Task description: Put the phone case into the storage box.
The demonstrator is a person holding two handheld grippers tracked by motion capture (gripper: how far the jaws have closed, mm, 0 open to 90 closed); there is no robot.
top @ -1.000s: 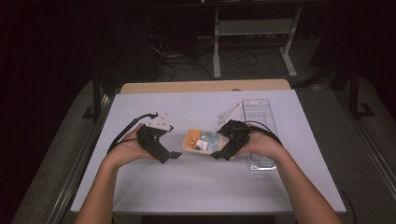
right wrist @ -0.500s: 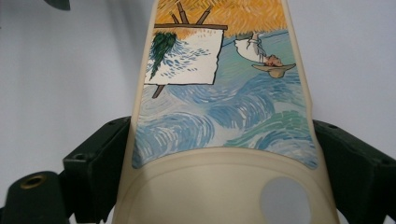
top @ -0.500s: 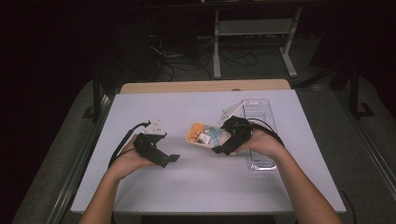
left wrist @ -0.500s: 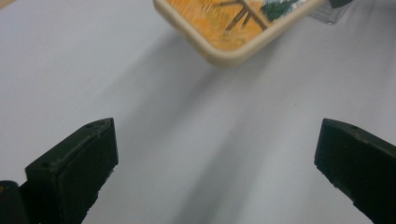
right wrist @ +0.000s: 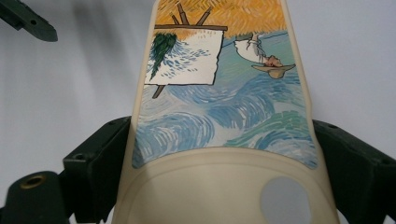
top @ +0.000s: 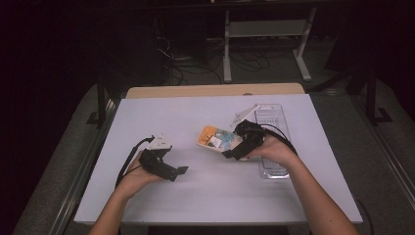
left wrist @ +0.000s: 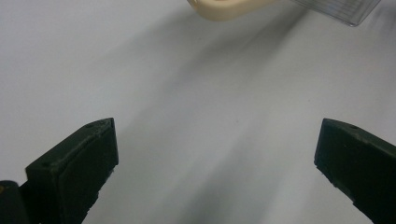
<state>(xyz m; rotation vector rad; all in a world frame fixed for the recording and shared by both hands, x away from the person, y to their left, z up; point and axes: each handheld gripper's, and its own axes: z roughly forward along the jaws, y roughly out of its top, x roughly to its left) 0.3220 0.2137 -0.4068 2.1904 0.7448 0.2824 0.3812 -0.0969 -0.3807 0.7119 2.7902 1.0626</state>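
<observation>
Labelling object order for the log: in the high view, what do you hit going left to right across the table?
Left gripper, jaws open over bare table → phone case with a painted picture → right gripper, shut on the case's near end → clear plastic tray by the table's right edge.
</observation>
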